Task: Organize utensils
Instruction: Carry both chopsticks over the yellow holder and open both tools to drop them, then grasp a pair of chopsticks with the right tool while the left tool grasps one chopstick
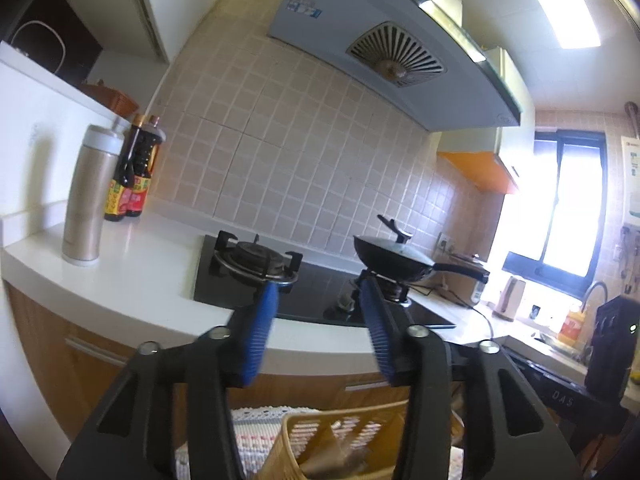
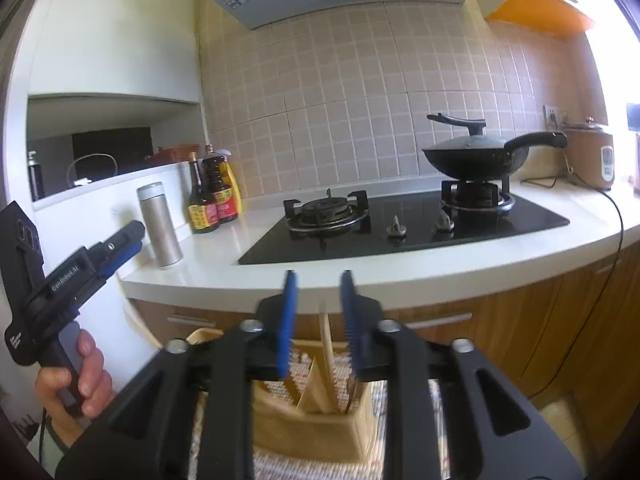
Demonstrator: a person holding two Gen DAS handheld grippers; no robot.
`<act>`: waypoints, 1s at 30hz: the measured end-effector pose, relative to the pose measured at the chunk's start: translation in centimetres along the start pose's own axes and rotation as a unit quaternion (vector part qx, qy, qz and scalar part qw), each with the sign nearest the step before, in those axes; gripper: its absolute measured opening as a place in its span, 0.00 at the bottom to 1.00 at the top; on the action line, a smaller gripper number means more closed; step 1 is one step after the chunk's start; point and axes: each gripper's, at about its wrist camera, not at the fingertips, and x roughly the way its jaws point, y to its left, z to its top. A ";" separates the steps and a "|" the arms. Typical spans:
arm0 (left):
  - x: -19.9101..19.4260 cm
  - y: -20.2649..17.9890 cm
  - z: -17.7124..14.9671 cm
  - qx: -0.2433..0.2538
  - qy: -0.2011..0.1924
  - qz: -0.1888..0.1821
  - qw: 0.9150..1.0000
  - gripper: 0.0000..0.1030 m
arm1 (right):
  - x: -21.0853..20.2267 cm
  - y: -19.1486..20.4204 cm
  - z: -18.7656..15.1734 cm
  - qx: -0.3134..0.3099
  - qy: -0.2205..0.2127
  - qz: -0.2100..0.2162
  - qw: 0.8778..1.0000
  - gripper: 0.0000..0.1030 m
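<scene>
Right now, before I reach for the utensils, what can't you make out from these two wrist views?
- Basket contents: right wrist view, half hidden behind the right gripper; pieces unidentifiable.
- Same basket: left wrist view, blurred, cut by the bottom edge and the left gripper.
- What the basket stands on: only patterned cloth shows.
- Sink corner: overexposed.

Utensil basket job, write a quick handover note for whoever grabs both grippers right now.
Left gripper: open, nothing between the pads, held level above the basket.
Right gripper: open, empty, just above the utensils.
Things: the slotted tan basket sits below the counter edge on a patterned cloth. A few long utensils stand upright in one compartment; their type is hard to tell.
Done: those utensils are in the basket and both grippers are free.
Left: no loose utensils show in either view, so look around for more before ending.
</scene>
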 end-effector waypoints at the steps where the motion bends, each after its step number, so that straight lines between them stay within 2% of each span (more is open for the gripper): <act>1: -1.0 -0.3 0.3 0.001 0.000 -0.003 1.000 0.50 | -0.6 -0.1 0.0 0.003 0.001 0.001 1.000 0.43; 2: -1.9 -0.5 0.6 0.002 0.001 -0.006 1.000 0.55 | -1.6 -0.1 -0.1 0.006 0.001 0.004 1.000 0.56; 4: -3.6 -1.2 1.1 0.006 0.003 -0.012 1.000 0.60 | -3.4 0.0 -0.2 0.008 0.007 0.010 1.000 0.56; 9: -7.8 -3.4 2.1 0.023 0.023 -0.012 0.999 0.62 | -6.7 0.6 -0.7 0.005 0.056 0.016 0.998 0.56; 14: -10.8 -5.0 1.9 0.027 0.077 -0.008 0.997 0.63 | -8.8 1.3 -2.8 0.004 0.145 0.005 0.989 0.56; 17: -11.6 -5.5 0.5 0.025 0.130 0.004 0.991 0.63 | -9.3 1.2 -5.2 0.012 0.217 0.000 0.976 0.56; 20: -11.4 -5.4 -1.8 0.011 0.191 0.016 0.981 0.63 | -9.3 1.1 -8.0 0.026 0.279 0.003 0.960 0.56; 24: -10.3 -4.6 -6.3 -0.008 0.278 0.042 0.960 0.62 | -9.5 1.5 -12.7 0.019 0.340 -0.006 0.940 0.54; 27: -8.9 -4.0 -11.3 -0.024 0.351 0.057 0.934 0.61 | -9.2 1.8 -15.6 0.026 0.370 0.008 0.929 0.44; 28: -8.6 -3.8 -12.4 -0.027 0.364 0.062 0.929 0.61 | -9.2 2.1 -16.5 0.027 0.376 0.013 0.926 0.38; 30: -8.0 -3.5 -15.4 -0.031 0.392 0.078 0.916 0.58 | -9.2 2.7 -18.5 0.021 0.384 0.012 0.923 0.34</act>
